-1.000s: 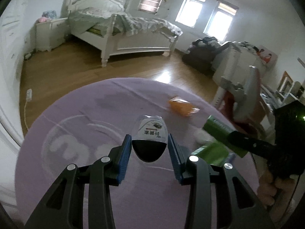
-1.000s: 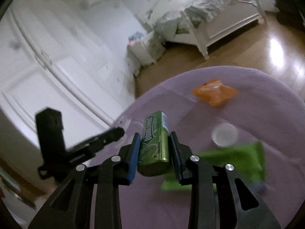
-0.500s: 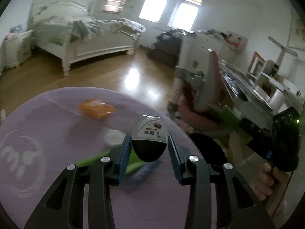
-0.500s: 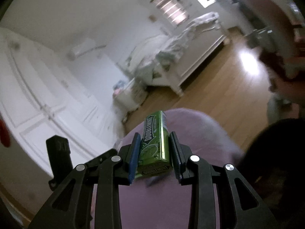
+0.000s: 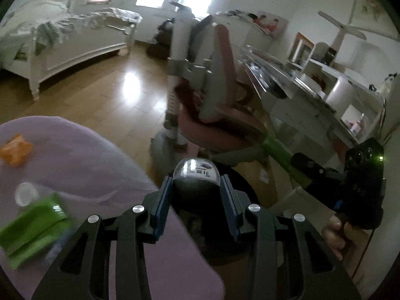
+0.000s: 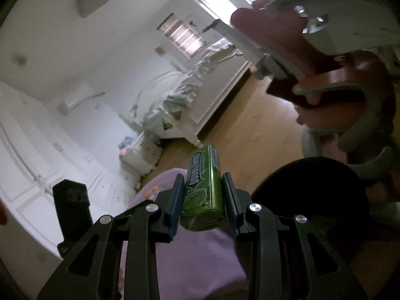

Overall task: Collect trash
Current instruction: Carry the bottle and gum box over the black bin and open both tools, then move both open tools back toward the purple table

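My left gripper (image 5: 196,182) is shut on a small bottle (image 5: 196,175) with a clear labelled top and dark contents. It hangs past the edge of the purple round table (image 5: 82,165), above a black bin (image 5: 215,247) on the floor. My right gripper (image 6: 203,177) is shut on a green Doublemint can (image 6: 203,192), held over the table edge (image 6: 200,255), with the black bin (image 6: 312,195) to its right. On the table lie an orange wrapper (image 5: 15,150), a white cap (image 5: 25,193) and a green packet (image 5: 32,222).
A pink and grey chair (image 5: 220,95) stands just behind the bin on the wooden floor. A cluttered white desk (image 5: 312,92) runs along the right. A white bed (image 5: 75,42) is far back on the left. A hand (image 5: 337,230) holds the right gripper.
Both views have swung right, off the tabletop toward the chair and the black bin. The bottle and the green can stay held between the pads.
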A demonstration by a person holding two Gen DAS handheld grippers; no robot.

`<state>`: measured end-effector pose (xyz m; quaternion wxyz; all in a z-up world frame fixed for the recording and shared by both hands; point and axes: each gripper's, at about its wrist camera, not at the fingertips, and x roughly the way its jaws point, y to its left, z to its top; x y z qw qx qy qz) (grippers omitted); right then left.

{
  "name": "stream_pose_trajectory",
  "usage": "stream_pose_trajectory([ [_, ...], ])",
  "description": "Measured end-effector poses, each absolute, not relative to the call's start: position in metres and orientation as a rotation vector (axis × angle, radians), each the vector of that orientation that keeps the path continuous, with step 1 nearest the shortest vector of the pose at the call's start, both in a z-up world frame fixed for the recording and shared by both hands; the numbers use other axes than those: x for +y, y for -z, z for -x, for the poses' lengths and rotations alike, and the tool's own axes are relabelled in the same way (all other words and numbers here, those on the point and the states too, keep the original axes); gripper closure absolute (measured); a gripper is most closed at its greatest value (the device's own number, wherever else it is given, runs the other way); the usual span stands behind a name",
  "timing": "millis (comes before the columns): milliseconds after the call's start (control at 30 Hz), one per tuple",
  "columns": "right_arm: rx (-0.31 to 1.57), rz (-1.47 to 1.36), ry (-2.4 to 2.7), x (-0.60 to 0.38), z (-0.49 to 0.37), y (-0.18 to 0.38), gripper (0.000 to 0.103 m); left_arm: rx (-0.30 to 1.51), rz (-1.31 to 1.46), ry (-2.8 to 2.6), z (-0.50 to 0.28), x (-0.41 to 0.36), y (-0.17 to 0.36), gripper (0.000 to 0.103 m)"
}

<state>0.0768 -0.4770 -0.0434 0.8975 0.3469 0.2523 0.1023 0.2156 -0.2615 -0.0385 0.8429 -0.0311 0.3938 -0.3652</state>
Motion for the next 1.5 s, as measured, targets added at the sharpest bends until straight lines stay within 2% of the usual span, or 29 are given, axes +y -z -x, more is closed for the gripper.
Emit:
stream_pose_trajectory([
  [367,0.584,-0.768,-0.127,-0.505,-0.073,0.083,0.071,0.896,0.029,0.840,-0.216,-0.322,0.069,0.064],
  [633,0.640,-0.802,-0.105,-0.512,-0.078,0.107,0.071,0.943,-0.007,0.849,-0.214,-0.336,0.083,0.062],
  [700,0.653,-0.810,-0.099,-0.513,-0.079,0.110,0.068,0.960,-0.014,0.840,-0.214,-0.336,0.084,0.055],
  [733,0.654,-0.817,-0.093,-0.513,-0.079,0.112,0.059,0.956,-0.015,0.827,-0.214,-0.335,0.084,0.041],
  [767,0.649,-0.821,-0.088,-0.514,-0.077,0.113,0.048,0.942,-0.013,0.813,-0.214,-0.332,0.082,0.031],
  [800,0.642,-0.822,-0.082,-0.514,-0.075,0.112,0.044,0.931,-0.012,0.805,-0.213,-0.330,0.081,0.029],
  [1033,0.646,-0.799,-0.081,-0.505,-0.076,0.110,0.043,0.898,0.011,0.760,-0.212,-0.304,0.073,0.021],
  [1200,0.669,-0.775,-0.095,-0.493,-0.081,0.109,0.043,0.884,0.049,0.701,-0.218,-0.268,0.067,0.021],
  [1300,0.685,-0.752,-0.108,-0.480,-0.086,0.107,0.038,0.866,0.075,0.637,-0.227,-0.236,0.062,0.020],
  [1400,0.706,-0.723,-0.130,-0.462,-0.092,0.104,0.038,0.844,0.105,0.556,-0.239,-0.200,0.056,0.008],
  [1500,0.724,-0.702,-0.156,-0.446,-0.099,0.102,0.036,0.813,0.135,0.448,-0.257,-0.154,0.049,0.006],
])
